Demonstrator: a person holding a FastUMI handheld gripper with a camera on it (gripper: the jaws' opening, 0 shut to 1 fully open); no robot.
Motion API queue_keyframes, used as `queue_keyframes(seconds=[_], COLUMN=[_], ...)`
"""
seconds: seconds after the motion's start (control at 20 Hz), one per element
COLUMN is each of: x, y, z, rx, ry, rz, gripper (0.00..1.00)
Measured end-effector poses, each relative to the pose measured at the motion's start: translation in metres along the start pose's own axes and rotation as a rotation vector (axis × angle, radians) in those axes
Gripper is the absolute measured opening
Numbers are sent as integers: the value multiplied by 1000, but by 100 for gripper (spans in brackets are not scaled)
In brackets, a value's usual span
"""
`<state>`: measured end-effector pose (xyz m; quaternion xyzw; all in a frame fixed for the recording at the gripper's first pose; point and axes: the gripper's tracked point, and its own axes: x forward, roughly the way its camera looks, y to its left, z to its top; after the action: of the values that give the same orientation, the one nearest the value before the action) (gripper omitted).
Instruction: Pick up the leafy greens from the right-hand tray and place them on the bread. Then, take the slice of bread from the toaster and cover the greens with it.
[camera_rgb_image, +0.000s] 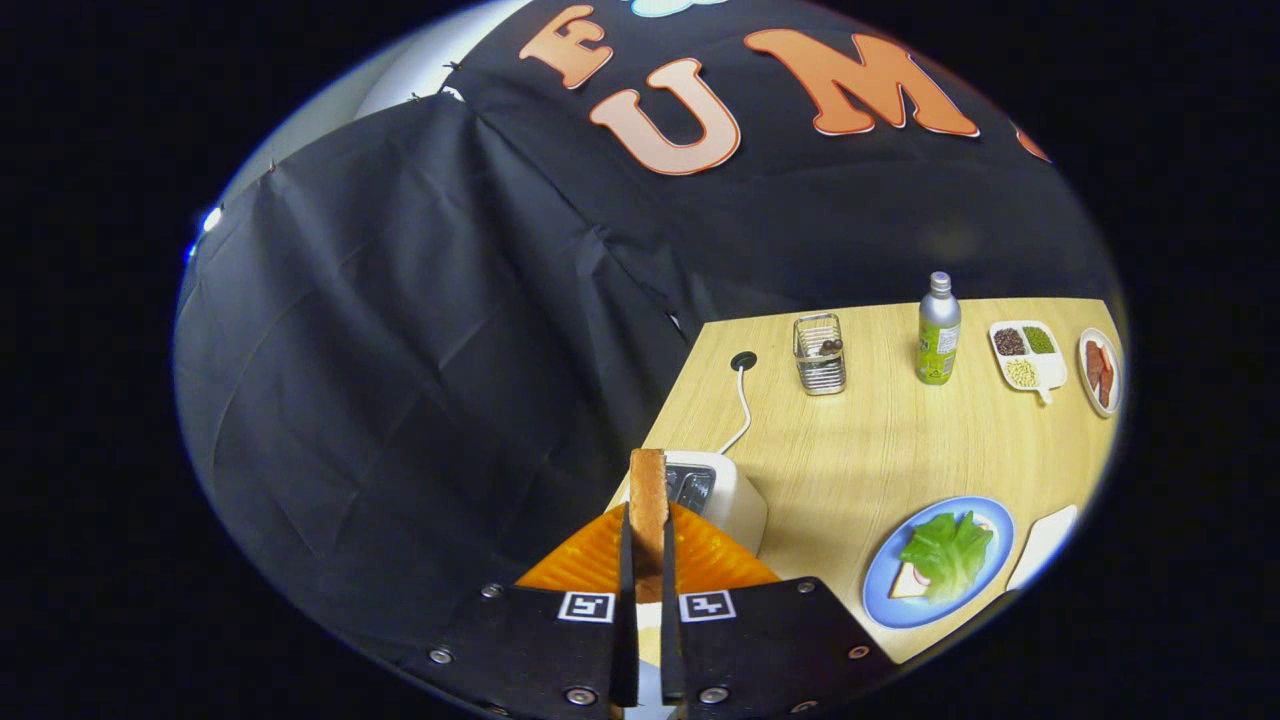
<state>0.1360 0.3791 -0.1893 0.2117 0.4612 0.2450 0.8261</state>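
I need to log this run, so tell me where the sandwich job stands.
Done: the leafy greens lie on the bread on the blue plate. In hand: the gripper is shut on the slice of bread, held upright between the fingers just above the toaster. Left: carry the slice across and cover the greens.

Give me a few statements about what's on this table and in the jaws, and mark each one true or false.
1. The gripper is shut on a slice of bread. True.
2. The leafy greens lie on the blue plate. True.
3. The green bottle lies on its side. False: it stands upright.
4. The toaster stands beyond the bottle. False: it is just ahead of the fingers, nearer than the bottle.
5. A white cable runs from the toaster. True.
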Motion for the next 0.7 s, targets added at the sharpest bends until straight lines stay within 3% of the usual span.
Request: queue_keyframes(seconds=[0.7], x=[-67], y=[-117], z=[-29], rx=[88], ry=[-25], rz=[49], gripper=[9])
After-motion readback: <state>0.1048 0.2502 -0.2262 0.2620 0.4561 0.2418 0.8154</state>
